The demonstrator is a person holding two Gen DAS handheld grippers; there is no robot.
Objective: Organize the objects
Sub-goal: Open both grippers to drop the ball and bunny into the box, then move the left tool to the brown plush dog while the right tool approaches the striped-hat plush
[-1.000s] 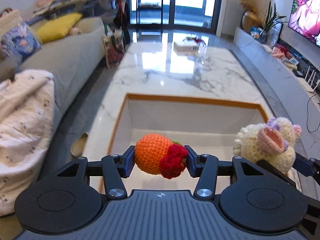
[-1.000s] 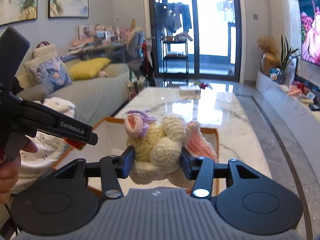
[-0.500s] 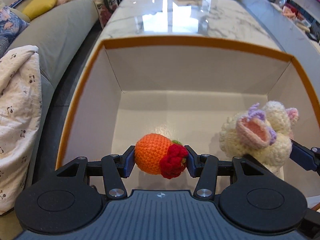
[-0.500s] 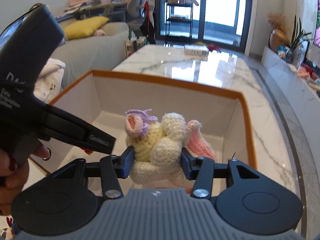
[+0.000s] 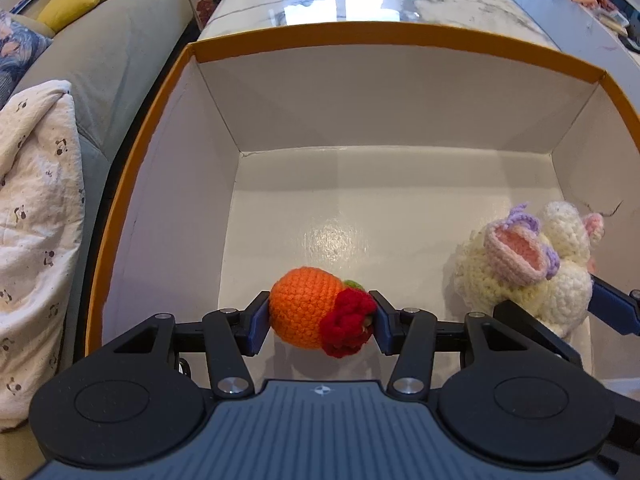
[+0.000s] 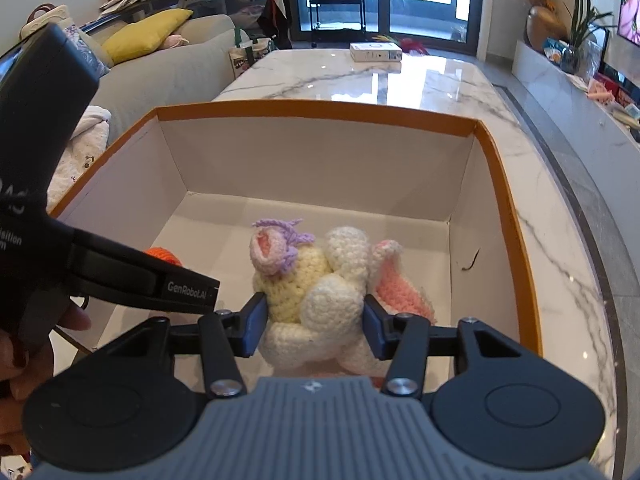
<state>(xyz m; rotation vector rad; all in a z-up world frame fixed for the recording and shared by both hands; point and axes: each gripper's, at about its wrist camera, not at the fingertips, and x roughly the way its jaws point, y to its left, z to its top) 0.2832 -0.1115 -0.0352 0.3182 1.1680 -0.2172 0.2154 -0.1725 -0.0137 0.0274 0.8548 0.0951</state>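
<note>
My left gripper [image 5: 318,322] is shut on an orange crochet ball with a red flower [image 5: 308,312] and holds it low inside an open white box with an orange rim [image 5: 360,36]. My right gripper [image 6: 314,322] is shut on a cream crochet bunny with pink and purple ears [image 6: 316,288], also inside the box [image 6: 320,110]. In the left wrist view the bunny [image 5: 528,264] is at the right, beside the ball. In the right wrist view the left gripper's body [image 6: 120,276] hides most of the orange ball [image 6: 162,255].
The box stands on a marble table [image 6: 380,80] with a small white carton [image 6: 376,52] at its far end. A grey sofa [image 5: 120,52] with a white blanket [image 5: 36,216] lies to the left. A TV bench [image 6: 580,92] runs along the right.
Both grippers have moved forward and down from above the box's near edge into the box, each still holding its toy. The view has tilted down toward the box floor.
</note>
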